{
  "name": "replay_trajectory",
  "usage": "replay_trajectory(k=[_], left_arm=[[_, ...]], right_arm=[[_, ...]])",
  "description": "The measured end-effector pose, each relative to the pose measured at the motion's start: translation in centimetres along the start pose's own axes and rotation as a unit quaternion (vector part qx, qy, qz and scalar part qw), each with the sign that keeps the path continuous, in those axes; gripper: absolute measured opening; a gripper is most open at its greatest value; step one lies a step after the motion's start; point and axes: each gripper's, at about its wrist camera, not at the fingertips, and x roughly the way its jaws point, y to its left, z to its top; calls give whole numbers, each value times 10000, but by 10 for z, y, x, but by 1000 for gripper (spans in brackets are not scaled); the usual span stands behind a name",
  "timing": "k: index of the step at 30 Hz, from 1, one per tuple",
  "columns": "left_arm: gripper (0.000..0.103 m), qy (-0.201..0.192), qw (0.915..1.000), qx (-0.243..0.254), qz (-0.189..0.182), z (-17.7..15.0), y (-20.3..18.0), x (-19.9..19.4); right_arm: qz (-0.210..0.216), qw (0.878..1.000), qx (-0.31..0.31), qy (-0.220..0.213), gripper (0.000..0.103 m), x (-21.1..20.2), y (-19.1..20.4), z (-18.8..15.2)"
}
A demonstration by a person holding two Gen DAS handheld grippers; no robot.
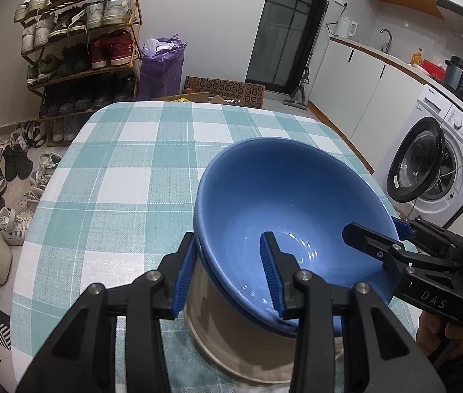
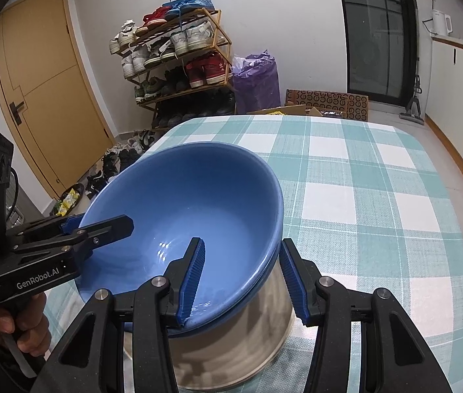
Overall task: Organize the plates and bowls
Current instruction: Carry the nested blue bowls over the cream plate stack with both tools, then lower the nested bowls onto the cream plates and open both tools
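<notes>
The desk [image 1: 126, 170], under a teal and white checked cloth, stretches away ahead of both grippers. On it, directly below them, stands a stainless steel pot [image 2: 241, 337], its wall showing beneath the fingers. A blue bowl [image 1: 283, 203] sits tilted in the pot's mouth, with the rim of a second blue bowl [image 2: 265, 273] showing just under it, nested. The left gripper [image 1: 229, 275] straddles the near-left rim of the bowl stack, one blue pad inside the top bowl and the other outside against the rim, grasping the bowls. The right gripper [image 2: 241, 281] does the same at the opposite side, its inner pad resting in the bowl and its outer pad just beside the rim; whether that outer pad truly presses I cannot tell
</notes>
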Motion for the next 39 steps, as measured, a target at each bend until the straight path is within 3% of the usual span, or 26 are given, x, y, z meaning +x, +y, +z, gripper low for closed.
replay_trajectory(k=[23,27,31,32,34,39], left_arm=[[42,-21,9999,99,120,1,-4,2],[46,-23,9998,139,130,1,-5,3],[58,-15,9996,260,127,-1,-10,1],[63,-35,9995,274,151,-1,-10,-1],[64,-62,9992,328,197,-2,-10,-4],[79,-224,9981,416,403,-5,-9,-17]], right_arm=[[-63,10000,-69,-26,50,-1,2,0],[-53,10000,-67,-23,50,-1,3,0],[-37,9999,-139,-56,55,-2,6,-1],[-49,9999,-148,-64,59,-2,7,0],[-34,9999,-110,-70,76,-3,7,-1],[78,9998,-115,-129,85,-8,5,-1]])
